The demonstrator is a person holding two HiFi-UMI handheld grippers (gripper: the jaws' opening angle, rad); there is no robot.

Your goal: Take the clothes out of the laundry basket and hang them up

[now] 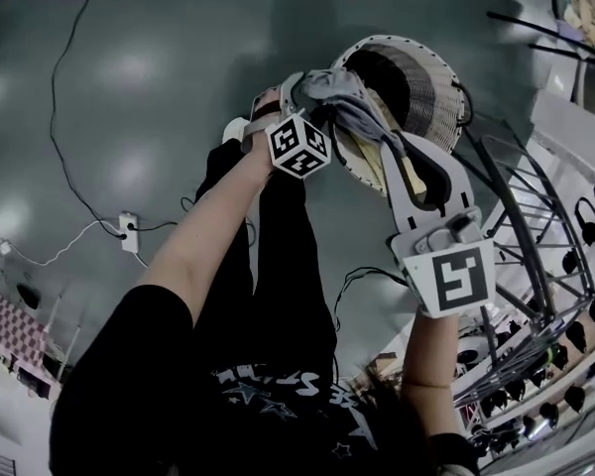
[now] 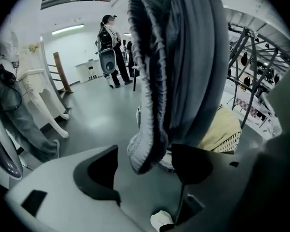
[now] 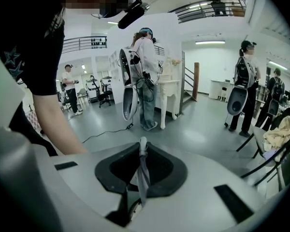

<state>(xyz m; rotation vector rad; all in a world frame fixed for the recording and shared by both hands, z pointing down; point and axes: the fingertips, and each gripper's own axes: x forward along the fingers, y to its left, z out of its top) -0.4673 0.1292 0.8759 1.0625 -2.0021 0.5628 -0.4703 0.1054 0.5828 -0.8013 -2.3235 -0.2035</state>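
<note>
Though indistinct overhead, grey garment (image 3: 143, 178) tight between jaws of right gripper (image 3: 142, 148)

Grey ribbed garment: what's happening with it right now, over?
Right tongs shut on grey ribbed garment, held above woven laundry basket. Left tongs open, garment hanging between, unpinched. Beige cloth in basket.

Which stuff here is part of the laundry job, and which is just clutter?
Job: grey garment; laundry basket; beige cloth in it; clip rack; right gripper, shut on the garment; left gripper, open around it.
Clutter: power strip; floor cable; bystanders.
</note>
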